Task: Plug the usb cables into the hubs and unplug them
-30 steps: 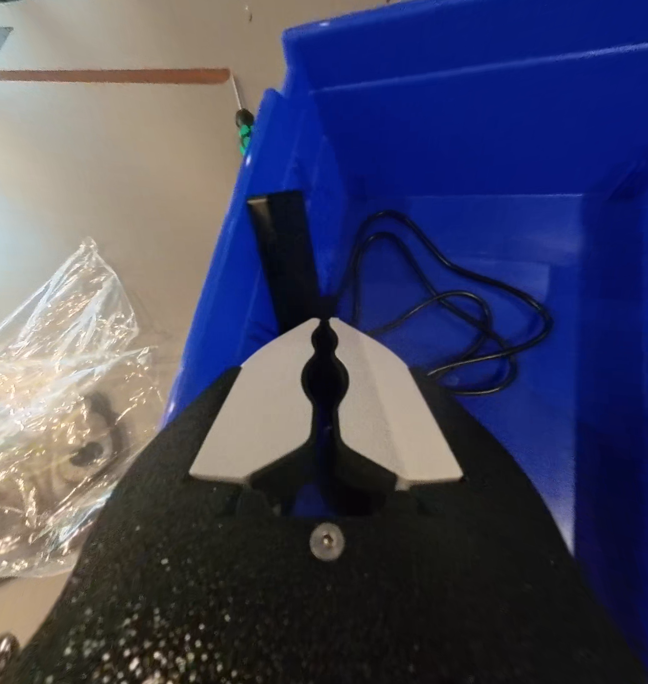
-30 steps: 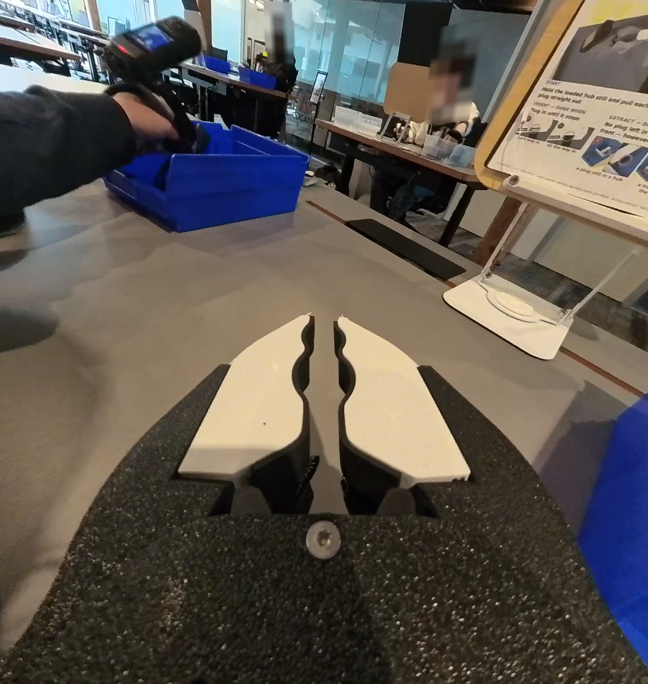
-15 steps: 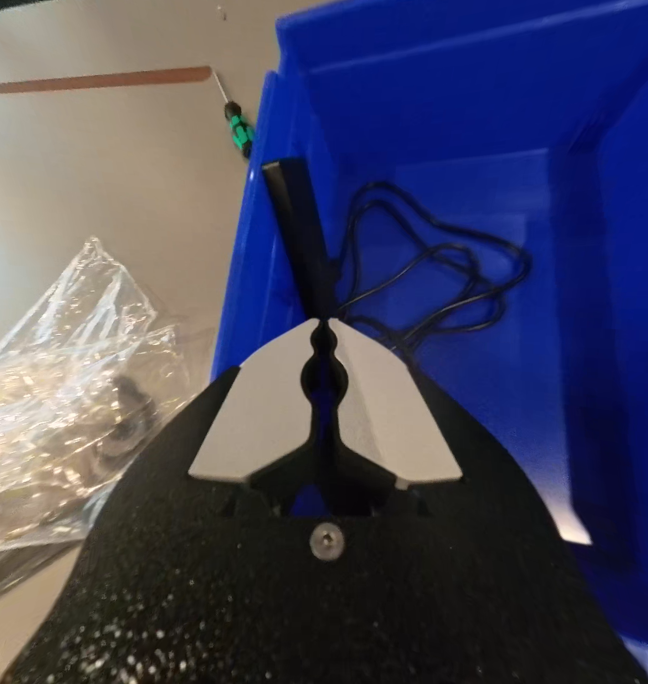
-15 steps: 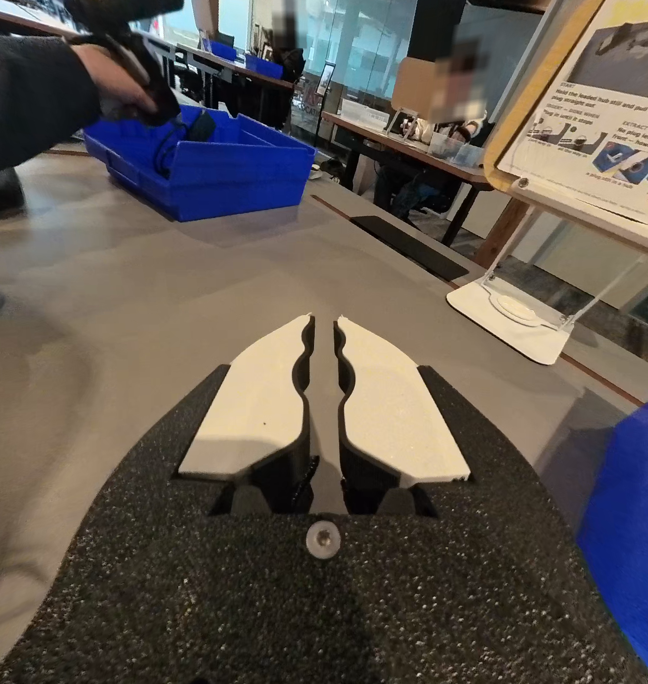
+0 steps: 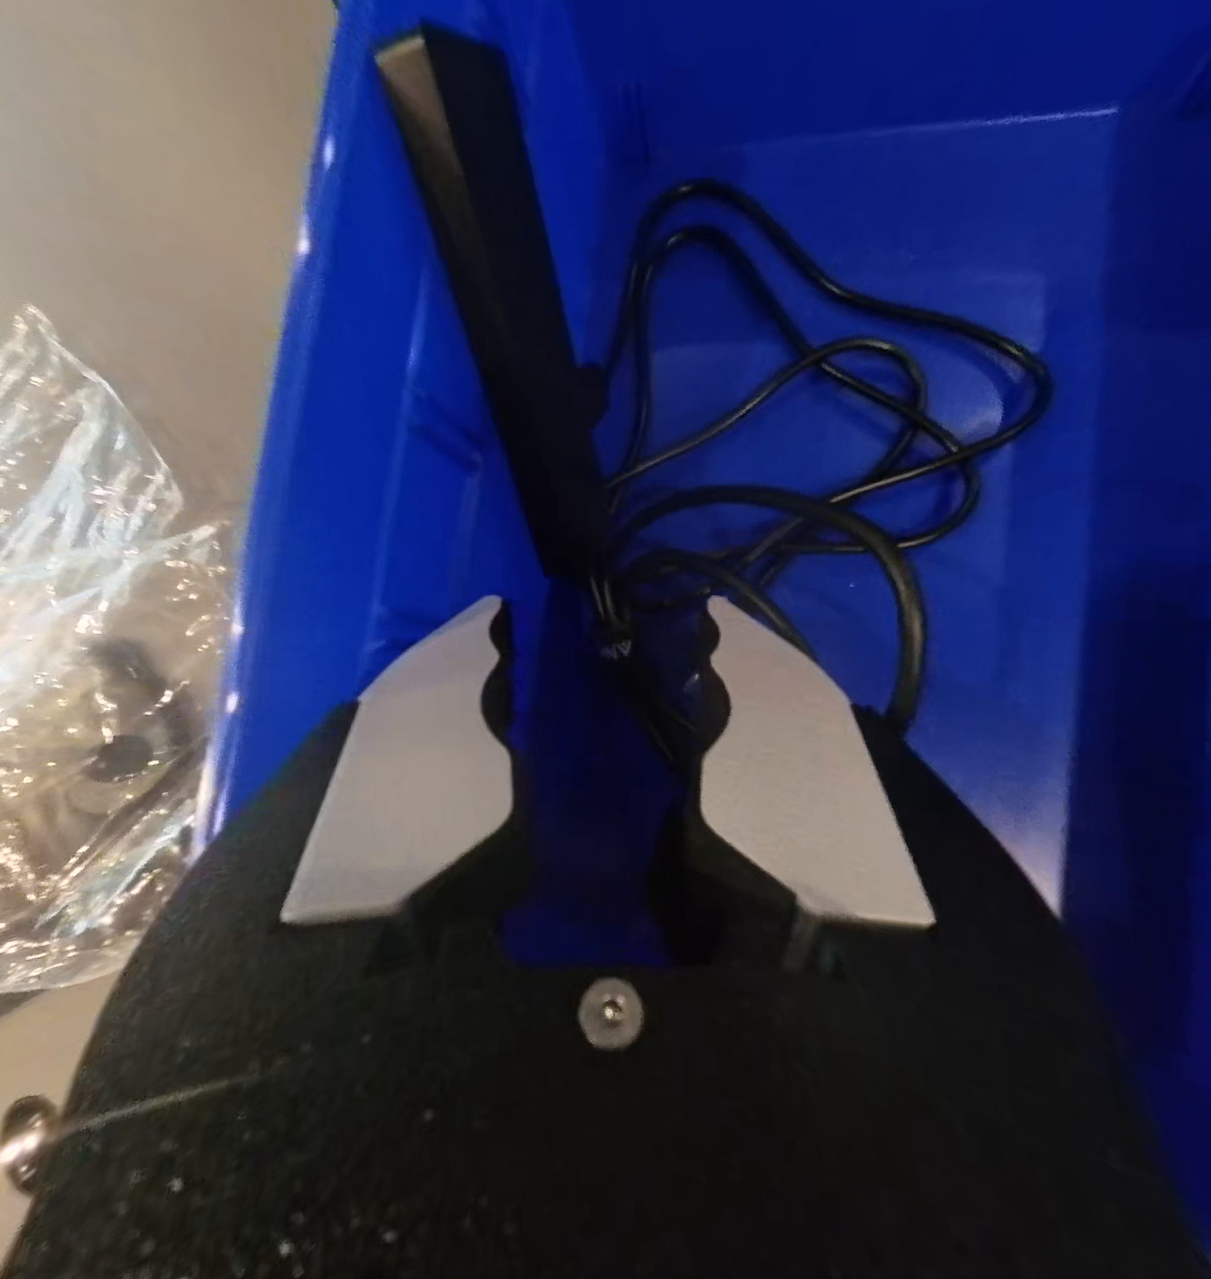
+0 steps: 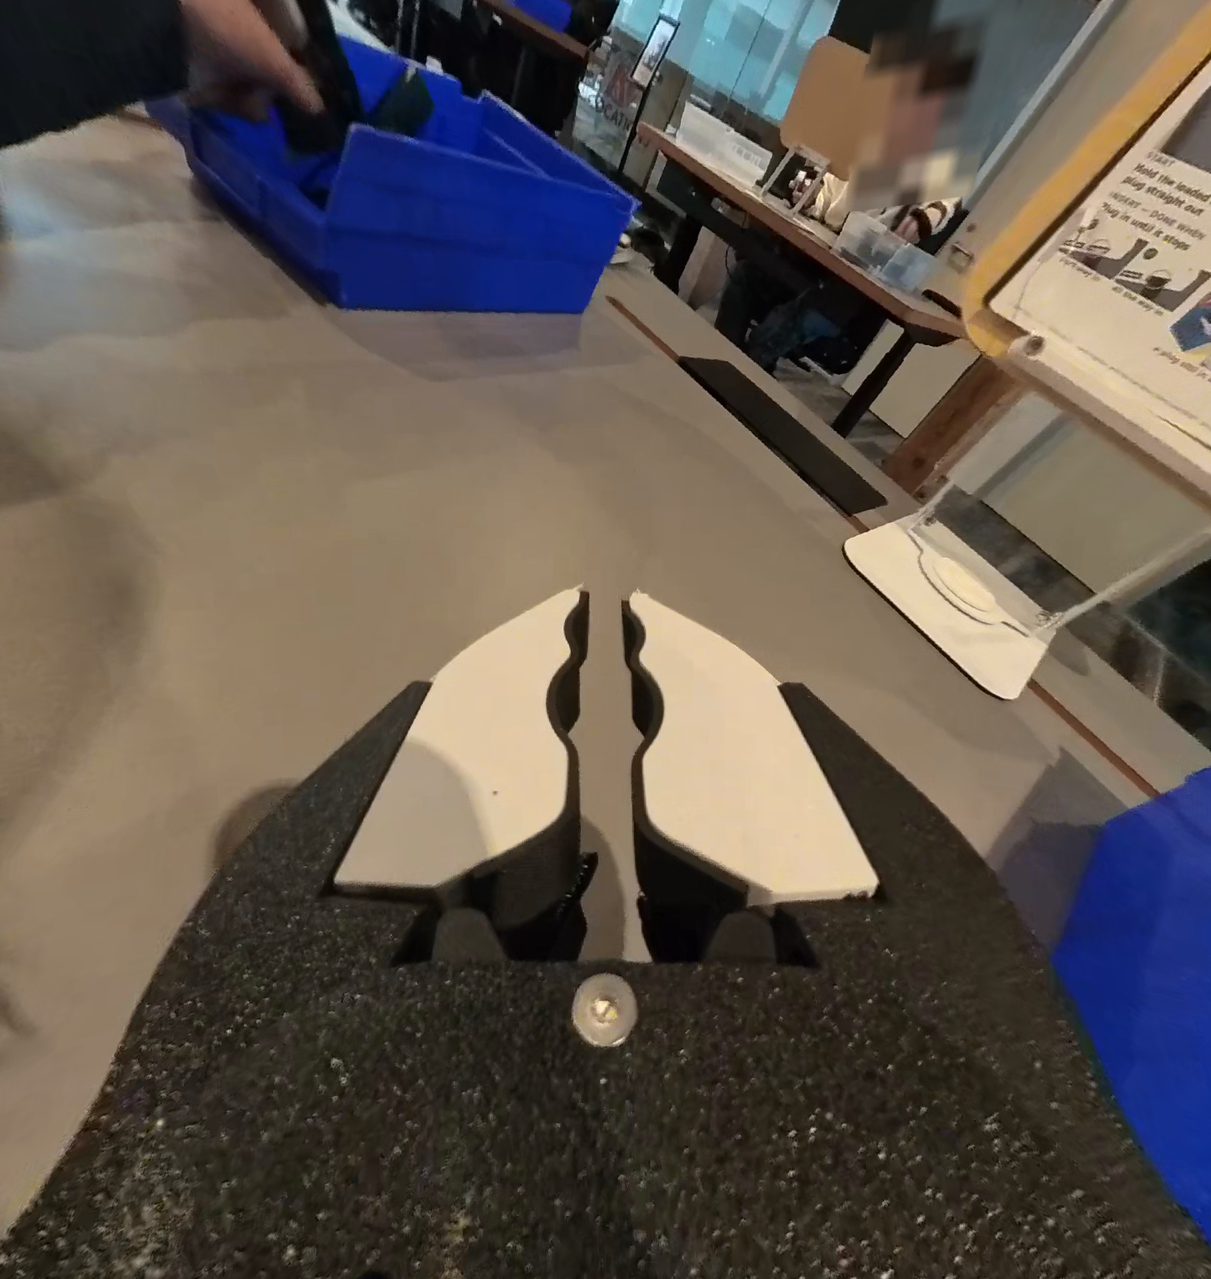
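Note:
In the left wrist view my left gripper (image 5: 606,605) is open inside a blue bin (image 5: 831,104). A long black USB hub (image 5: 492,311) leans against the bin's left wall, its near end just ahead of my left fingertip. Its thin black cable (image 5: 866,429) lies in loose loops on the bin floor, and a strand runs between my fingers. My right gripper (image 6: 606,592) is empty with a narrow gap between its fingers, low over the grey table (image 6: 381,519). The right wrist view shows the bin (image 6: 450,228) far off, with a hand and the left gripper (image 6: 319,90) in it.
A crumpled clear plastic bag (image 5: 84,623) lies on the table left of the bin. In the right wrist view an instruction sheet on a clear stand (image 6: 956,602) is at the right, a black strip (image 6: 783,429) lies near the table edge, and a second blue bin (image 6: 1170,934) is close at the right.
My left gripper was shut at the hub's near end and has now opened wide, closer to the bin floor. My right gripper kept its narrow gap and turned slightly.

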A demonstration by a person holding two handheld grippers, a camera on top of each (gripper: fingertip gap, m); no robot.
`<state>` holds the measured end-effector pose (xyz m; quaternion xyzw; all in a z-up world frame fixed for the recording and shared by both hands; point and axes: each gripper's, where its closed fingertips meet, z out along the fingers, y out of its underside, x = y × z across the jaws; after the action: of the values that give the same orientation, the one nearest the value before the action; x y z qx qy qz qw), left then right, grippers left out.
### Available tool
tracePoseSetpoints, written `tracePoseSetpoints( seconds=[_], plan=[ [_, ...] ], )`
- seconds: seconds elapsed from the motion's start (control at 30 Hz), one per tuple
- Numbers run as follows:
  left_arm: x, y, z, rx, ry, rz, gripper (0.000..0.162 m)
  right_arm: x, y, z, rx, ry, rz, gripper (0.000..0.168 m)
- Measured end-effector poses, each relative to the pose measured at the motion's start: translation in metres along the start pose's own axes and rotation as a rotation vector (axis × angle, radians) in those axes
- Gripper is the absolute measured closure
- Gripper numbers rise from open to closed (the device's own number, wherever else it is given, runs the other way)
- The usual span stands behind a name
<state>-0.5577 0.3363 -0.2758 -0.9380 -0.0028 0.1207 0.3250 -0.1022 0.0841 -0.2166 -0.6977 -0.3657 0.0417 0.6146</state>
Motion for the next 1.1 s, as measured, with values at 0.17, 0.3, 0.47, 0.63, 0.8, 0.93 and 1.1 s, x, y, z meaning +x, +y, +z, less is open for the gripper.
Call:
tracePoseSetpoints(
  seconds=[0.17, 0.3, 0.47, 0.63, 0.8, 0.93, 1.1],
  plan=[
    [-0.003, -0.011, 0.008, 0.013, -0.045, 0.027, 0.112, -0.003, 0.005, 0.003, -0.039, 0.000, -0.049, 0.160],
    [-0.002, -0.015, 0.023, -0.037, -0.074, 0.079, 0.117, -0.003, 0.006, 0.003, -0.046, 0.003, -0.059, 0.160],
    [-0.010, -0.022, 0.030, -0.037, -0.177, 0.330, 0.140, -0.004, 0.007, 0.004, -0.049, 0.001, -0.062, 0.160],
    [-0.002, -0.027, 0.025, 0.025, -0.079, 0.339, 0.146, -0.005, 0.009, 0.005, -0.066, 0.000, -0.077, 0.160],
    [0.001, -0.038, 0.001, 0.180, -0.015, 0.297, 0.147, -0.005, 0.010, 0.006, -0.071, -0.006, -0.078, 0.160],
    [0.002, -0.062, -0.043, 0.376, 0.000, 0.257, 0.147, -0.005, 0.009, 0.006, -0.065, 0.000, -0.083, 0.161],
    [0.007, -0.112, -0.135, 0.677, 0.058, 0.205, 0.148, -0.003, 0.007, 0.005, -0.046, 0.011, -0.076, 0.163]
  ],
)
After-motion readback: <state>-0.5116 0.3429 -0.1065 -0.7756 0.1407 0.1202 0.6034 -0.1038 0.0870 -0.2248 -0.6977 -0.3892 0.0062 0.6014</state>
